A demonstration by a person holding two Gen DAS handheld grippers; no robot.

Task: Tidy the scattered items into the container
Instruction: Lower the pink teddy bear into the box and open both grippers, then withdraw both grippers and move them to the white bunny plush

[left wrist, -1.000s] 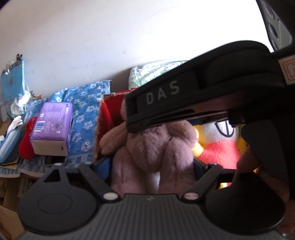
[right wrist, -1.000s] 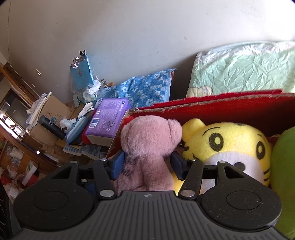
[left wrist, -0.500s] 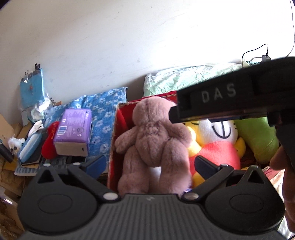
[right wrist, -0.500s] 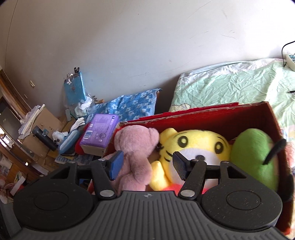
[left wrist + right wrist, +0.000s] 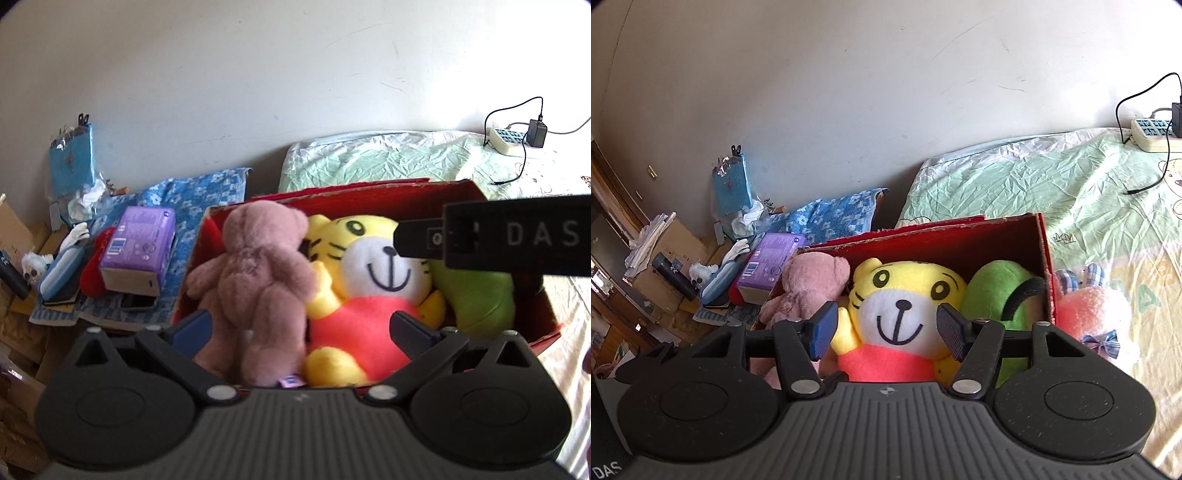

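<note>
A red cardboard box (image 5: 369,194) (image 5: 945,243) on the bed holds a pink teddy bear (image 5: 255,280) (image 5: 809,284) at its left end, a yellow tiger plush (image 5: 365,280) (image 5: 905,314) in the middle and a green plush (image 5: 476,299) (image 5: 1001,295) at the right. My left gripper (image 5: 301,325) is open, its fingers wide apart in front of the bear and tiger, touching neither. Over the tiger, my right gripper (image 5: 884,332) is open and empty. A pink plush with a plaid bow (image 5: 1093,317) lies on the bed just right of the box.
Left of the box a purple carton (image 5: 138,251) (image 5: 768,262) sits on a blue floral cloth (image 5: 192,199), with a blue pouch, cardboard boxes and clutter beyond. A power strip with a cable (image 5: 1152,129) lies on the green sheet (image 5: 1052,184). The right gripper's black body (image 5: 517,240) crosses the left wrist view.
Both grippers let go of the pink teddy bear, opened and pulled back up from the box. The bear now rests inside the box at its left end.
</note>
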